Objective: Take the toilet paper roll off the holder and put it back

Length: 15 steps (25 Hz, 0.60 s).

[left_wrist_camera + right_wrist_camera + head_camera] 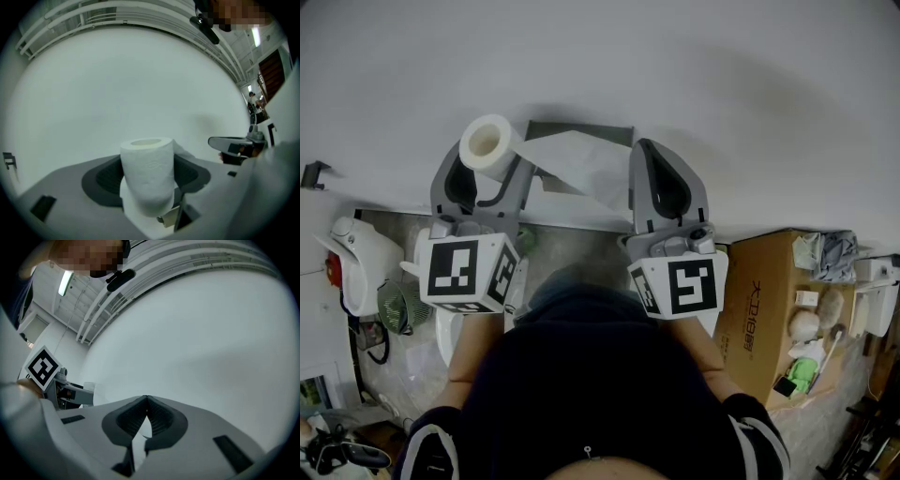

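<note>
A: Two grippers up at the pale wall [694, 66]. Left gripper [495, 161] clamped on white toilet paper roll [490, 141], jaws wide round its sides, open core end upward. Off the dark grey wall holder [581, 129], just left of it.

B: Right gripper [649, 150]?

A: Jaws together at the tips, nothing clearly between. Close beside loose white sheet [581, 171], joined to roll, draped across holder front.

B: Risks?

A: Probably more unspooling with any swing leftward. Possible tearing if snagged on holder or nipped by right jaws. Soft roll, so likely crushing of core under hard squeeze, then poor fit on the return. Holder arm hidden behind sheet, so hard to aim for.
</note>
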{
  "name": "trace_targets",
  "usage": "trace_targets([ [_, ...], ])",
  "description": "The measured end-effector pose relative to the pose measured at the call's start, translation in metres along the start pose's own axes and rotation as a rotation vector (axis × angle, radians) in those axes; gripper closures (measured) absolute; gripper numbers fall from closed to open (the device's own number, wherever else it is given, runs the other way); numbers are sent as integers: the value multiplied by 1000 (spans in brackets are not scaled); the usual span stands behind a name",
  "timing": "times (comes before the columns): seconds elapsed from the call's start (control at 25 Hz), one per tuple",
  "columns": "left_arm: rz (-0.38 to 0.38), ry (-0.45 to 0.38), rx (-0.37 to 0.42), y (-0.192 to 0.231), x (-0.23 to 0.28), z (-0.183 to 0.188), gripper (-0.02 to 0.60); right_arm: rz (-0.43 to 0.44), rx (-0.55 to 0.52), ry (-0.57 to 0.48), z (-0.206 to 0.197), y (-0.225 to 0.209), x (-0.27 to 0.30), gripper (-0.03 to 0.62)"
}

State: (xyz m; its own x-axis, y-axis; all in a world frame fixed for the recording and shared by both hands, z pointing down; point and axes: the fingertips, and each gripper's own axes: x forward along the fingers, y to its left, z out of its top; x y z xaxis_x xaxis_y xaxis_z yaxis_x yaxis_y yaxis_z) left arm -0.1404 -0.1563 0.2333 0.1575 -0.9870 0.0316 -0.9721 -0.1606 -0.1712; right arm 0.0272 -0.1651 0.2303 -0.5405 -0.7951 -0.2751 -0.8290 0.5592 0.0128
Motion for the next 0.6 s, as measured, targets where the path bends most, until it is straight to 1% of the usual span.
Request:
trace_targets([
  [0.6,85,7,-9,29,-17,-3,268,19,10,-2,-2,5,1,577],
])
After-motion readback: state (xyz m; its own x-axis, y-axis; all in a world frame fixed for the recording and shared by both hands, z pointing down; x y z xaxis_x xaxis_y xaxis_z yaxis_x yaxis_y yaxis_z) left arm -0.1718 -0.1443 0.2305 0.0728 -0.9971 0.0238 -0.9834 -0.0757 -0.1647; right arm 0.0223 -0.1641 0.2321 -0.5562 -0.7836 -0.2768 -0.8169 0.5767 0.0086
